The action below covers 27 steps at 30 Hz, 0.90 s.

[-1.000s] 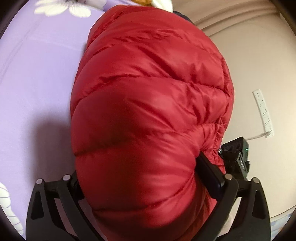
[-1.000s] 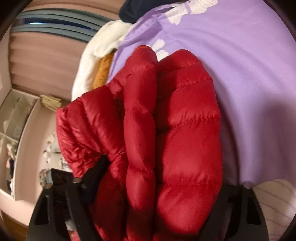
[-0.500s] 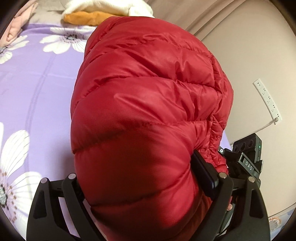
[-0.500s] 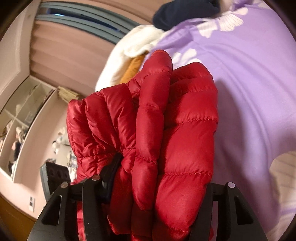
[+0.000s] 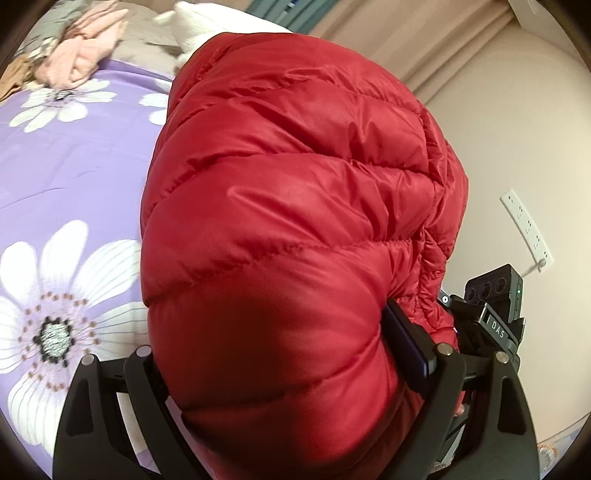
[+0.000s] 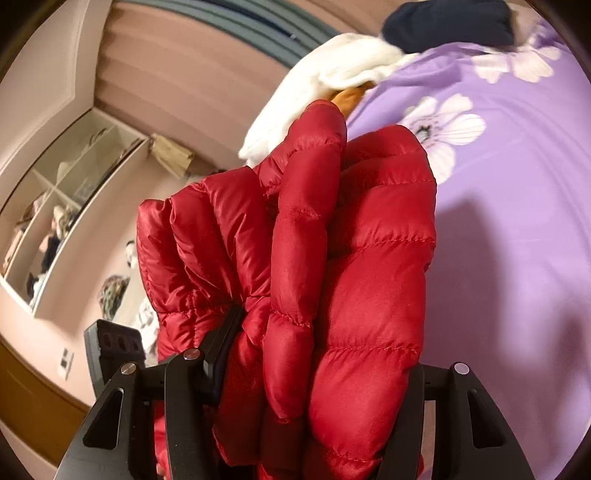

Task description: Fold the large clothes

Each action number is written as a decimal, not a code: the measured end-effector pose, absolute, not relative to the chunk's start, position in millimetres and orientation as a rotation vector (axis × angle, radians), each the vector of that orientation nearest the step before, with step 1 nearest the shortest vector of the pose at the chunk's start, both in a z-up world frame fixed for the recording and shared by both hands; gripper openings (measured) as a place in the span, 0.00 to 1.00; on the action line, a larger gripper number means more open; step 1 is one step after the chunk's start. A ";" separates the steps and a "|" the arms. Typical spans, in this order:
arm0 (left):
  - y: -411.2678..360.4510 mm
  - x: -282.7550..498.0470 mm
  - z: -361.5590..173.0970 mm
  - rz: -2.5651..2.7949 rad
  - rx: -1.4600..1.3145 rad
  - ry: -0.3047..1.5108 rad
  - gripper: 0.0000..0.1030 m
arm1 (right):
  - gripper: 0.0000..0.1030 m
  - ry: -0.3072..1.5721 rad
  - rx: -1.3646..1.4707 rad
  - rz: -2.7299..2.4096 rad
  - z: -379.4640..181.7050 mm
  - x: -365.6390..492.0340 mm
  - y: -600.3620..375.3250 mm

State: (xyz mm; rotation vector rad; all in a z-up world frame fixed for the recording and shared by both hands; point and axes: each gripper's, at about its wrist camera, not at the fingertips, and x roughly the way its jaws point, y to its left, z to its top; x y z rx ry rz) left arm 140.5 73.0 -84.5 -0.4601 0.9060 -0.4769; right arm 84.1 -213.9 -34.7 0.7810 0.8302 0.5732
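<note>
The red down jacket [image 5: 295, 236] hung bunched between the 2 grippers, lifted off the purple flowered bed [image 5: 66, 177] near its edge, where the wall and a socket strip [image 5: 528, 229] showed. The left gripper [image 5: 295, 373] held a thick wad of quilted fabric, its fingers [image 5: 406, 343] spread wide yet pressing into the puffed bulk, having closed a little in the last second. The right gripper [image 6: 317, 384] clenched a narrower gathered ridge of the same jacket [image 6: 332, 258], its fingers [image 6: 221, 339] having just drawn in tighter on the folds. Holding 2 separate bunches probably let the person carry the slippery, springy garment clear of the bed so it could be laid out or doubled over without dragging the sheet. Toward the bed's far edge lay other clothes: a white garment [image 6: 332, 74], an orange piece [image 6: 349, 98], a dark blue one [image 6: 447, 22] and a pink one [image 5: 85, 59]. A curtain [image 6: 184, 74] and open shelves [image 6: 55, 206] stood beyond
</note>
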 end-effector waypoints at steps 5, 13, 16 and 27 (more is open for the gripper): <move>105.6 122.9 -91.0 -0.446 -0.486 0.882 0.89 | 0.55 0.844 0.751 0.620 -29.2 96.9 -192.9; 121.6 123.0 -83.6 -0.414 -0.518 0.864 0.89 | 0.55 0.854 0.710 0.665 -25.5 113.8 -169.6; 125.4 128.1 -82.9 -0.408 -0.519 0.865 0.89 | 0.55 0.857 0.704 0.674 -27.8 121.3 -166.2; 119.5 138.9 -80.7 -0.398 -0.550 0.896 0.89 | 0.55 0.894 0.683 0.672 -39.6 154.4 -155.7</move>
